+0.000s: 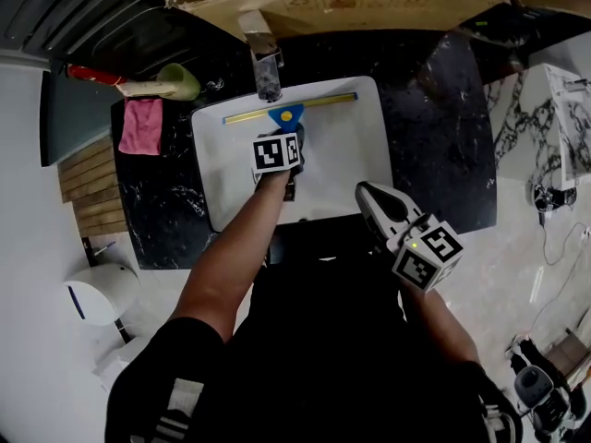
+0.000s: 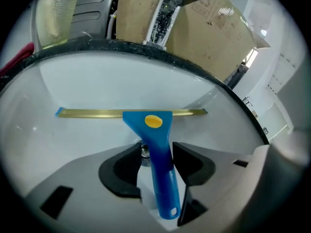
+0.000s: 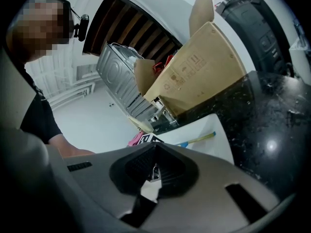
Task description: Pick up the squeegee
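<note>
Left claw (image 1: 289, 135) reaches down into the white sink (image 1: 355, 160) in the head view, its tip at the squeegee (image 1: 286, 114), which lies flat on the basin floor near the faucet (image 1: 266, 63). The brass-coloured blade runs side to side across the sink, and the blue head points back toward the person, so the handle is probably the easiest part to take. Right claw (image 1: 366, 193) hangs over the near edge of the dark table (image 1: 434, 127), well apart from the tool and likely just kept out of the way.

The left gripper view shows that claw spread wide, with one pad on each side of the blue handle. Neither pad looks pressed against it, so nothing is pinched yet. The handle's long axis runs along the claw's own line, which suits a squeeze across its narrow width.

The right gripper view shows its jaws pressed together on nothing, with the blade lying far off in the sink.
</note>
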`<state>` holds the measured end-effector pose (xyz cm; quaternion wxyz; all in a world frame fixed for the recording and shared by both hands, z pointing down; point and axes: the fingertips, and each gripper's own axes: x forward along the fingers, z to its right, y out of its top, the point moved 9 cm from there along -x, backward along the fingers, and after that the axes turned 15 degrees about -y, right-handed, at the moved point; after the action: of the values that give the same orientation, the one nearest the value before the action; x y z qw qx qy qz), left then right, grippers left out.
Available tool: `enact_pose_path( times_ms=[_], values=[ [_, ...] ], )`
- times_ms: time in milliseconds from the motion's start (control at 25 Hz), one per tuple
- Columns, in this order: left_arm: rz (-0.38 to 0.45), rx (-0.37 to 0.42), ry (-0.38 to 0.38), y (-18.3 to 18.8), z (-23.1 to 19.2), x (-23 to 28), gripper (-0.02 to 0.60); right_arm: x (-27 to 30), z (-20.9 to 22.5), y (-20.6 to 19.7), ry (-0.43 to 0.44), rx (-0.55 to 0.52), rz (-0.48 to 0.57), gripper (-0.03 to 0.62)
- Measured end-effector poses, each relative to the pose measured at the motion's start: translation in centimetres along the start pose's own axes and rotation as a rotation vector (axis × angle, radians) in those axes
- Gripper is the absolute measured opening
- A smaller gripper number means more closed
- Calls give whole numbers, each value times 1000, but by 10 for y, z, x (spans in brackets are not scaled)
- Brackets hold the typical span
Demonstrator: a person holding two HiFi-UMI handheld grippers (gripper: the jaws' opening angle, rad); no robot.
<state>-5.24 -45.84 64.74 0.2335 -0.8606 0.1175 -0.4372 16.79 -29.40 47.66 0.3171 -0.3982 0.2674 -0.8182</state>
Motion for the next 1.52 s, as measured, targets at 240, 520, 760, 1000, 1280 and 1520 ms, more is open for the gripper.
enact_pose_path(
  times_ms=[240, 520, 760, 1000, 1280, 1520],
  values=[
    [-2, -17, -9, 2, -7, 15, 218, -6, 7, -4, -55, 13, 0, 9],
    [-3, -24, -16, -2, -12, 31, 216, -20, 14, 4, -110, 23, 37, 9],
    [-1, -6, -9, 0, -9, 36, 145, -33, 18, 4, -144, -12, 32, 9],
    [1, -58, 4, 0, -5, 29, 78, -44, 18, 10, -130, -18, 55, 9],
    [32, -61, -3, 8, 8, 0, 61, -49, 12, 19, -68, -46, 86, 9],
    [47, -54, -30, 4, 29, -29, 60, -52, 5, 31, 0, -94, 105, 9]
  ],
)
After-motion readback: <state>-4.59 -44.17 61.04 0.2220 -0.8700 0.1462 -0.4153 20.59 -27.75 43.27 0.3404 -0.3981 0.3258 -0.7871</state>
